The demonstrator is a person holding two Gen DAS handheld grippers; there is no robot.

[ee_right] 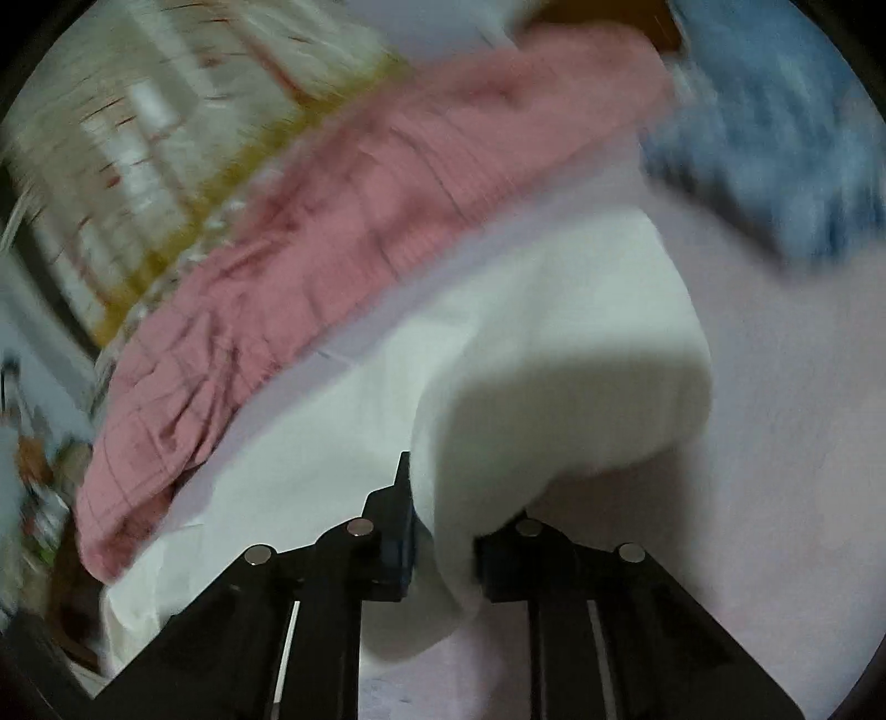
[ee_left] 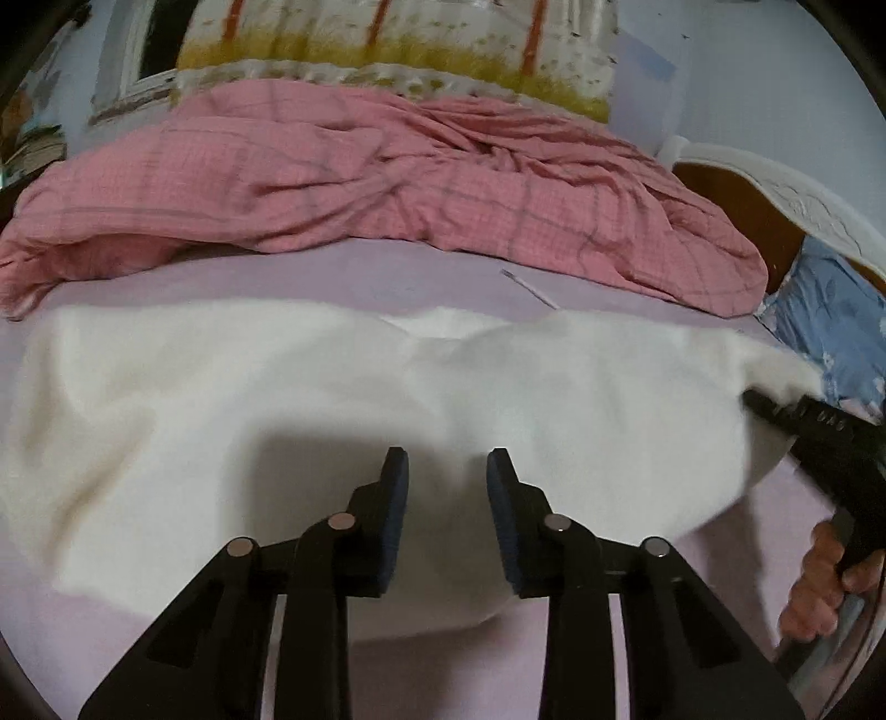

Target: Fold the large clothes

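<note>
1. The white garment (ee_left: 343, 399) is spread across the lilac bedsheet (ee_left: 138, 653), lying crossways at the near edge of the bed. Looks like a thick fleecy top, maybe a sweatshirt, though it's so washed out I can't pick out sleeves or a collar for sure.

2. Handling-wise I'd call it soft and floppy with a bit of bulk: light enough to lift by one edge, but it sags and billows instead of creasing sharply. Best grab points are the outer edges and corners, pinching just one thick fold.

3. The right gripper (ee_right: 443, 531) has done that. Its jaws are clamped on a rounded, doubled-over fold at the garment's right end, and the cloth humps up out of them.

4. The left gripper (ee_left: 447, 471) hangs over the middle of the garment with its jaws partly open and nothing between the blue pads (ee_left: 396, 515). It casts a shadow on the cloth.

5. From the left view you can see a bare hand (ee_left: 825, 581) wrapped around the other tool's black handle.

6. Further back is a rumpled pink checked quilt (ee_left: 387, 183), puffy and creased, then a blue floral pillow (ee_left: 830, 321) by the carved white headboard (ee_left: 797, 205), and a curtain (ee_left: 387, 39) with yellow and orange print behind.
</note>
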